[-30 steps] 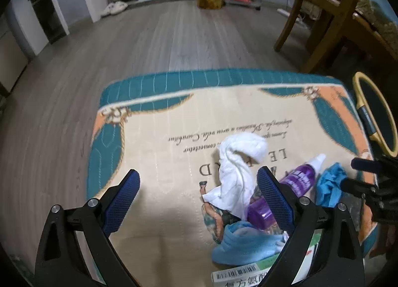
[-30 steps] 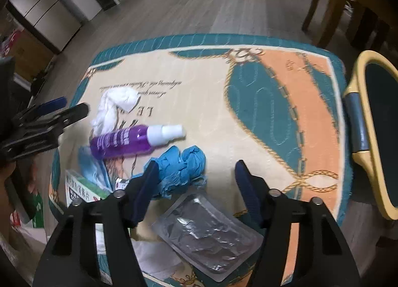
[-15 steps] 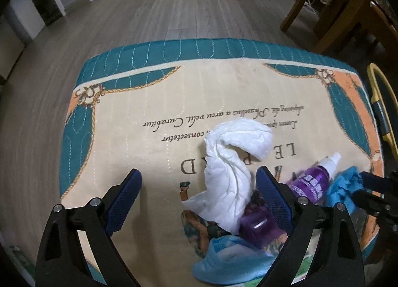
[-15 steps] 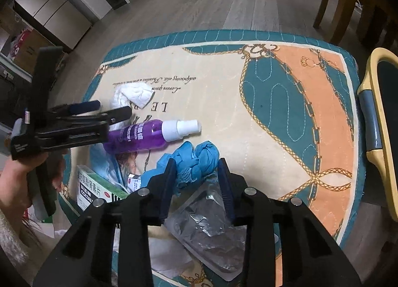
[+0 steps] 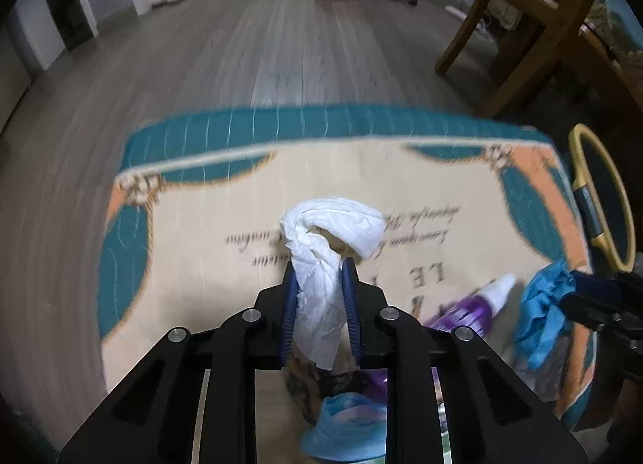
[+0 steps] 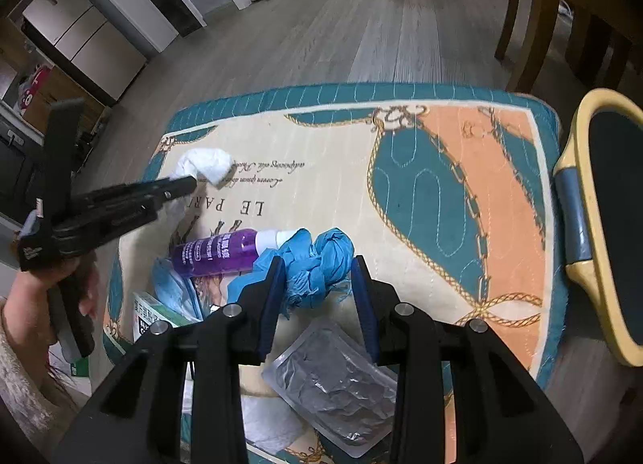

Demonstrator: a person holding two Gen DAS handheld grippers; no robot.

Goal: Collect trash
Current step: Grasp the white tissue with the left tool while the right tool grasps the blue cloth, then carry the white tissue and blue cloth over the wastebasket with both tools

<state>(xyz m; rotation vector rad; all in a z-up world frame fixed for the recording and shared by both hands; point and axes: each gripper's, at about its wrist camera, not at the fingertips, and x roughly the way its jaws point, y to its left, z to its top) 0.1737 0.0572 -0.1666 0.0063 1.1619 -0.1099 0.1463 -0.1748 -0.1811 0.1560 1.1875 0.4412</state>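
A crumpled white paper tissue (image 5: 321, 263), twisted into a loose rope with a curled-over top, sits clamped between the blue pads of the left claw (image 5: 320, 303), near the middle of a low table (image 5: 193, 263) draped in a quilted cream, teal and orange cloth. It looks light, soft and easily squashed, so a pinch across its narrow waist, as here, should be enough; the loose lower flap could tear or trail. Toward the table's right edge, a knotted blue plastic bag (image 6: 317, 259) lies between the fingers of the right claw (image 6: 317, 283), whose jaws stand narrowly apart around it, touching or almost touching; whether they grip it cannot be told. The bag, too, appears weightless and slippery, best taken at its bunched knot.

Half a second earlier the left claw was wide open either side of the tissue; it has since closed on it, and motion blur suggests the claw is moving. The right claw's fingers appear a little wider apart than before.

Touching the blue bag, a purple spray bottle with a white cap (image 6: 225, 251) lies on its side. A clear plastic blister tray (image 6: 333, 379) rests at the table's near edge, with a green-and-white carton (image 6: 154, 317) and a pale blue wrapper (image 5: 345, 432) at the near left corner. A yellow-rimmed bin (image 6: 603, 219) stands just off the right edge.
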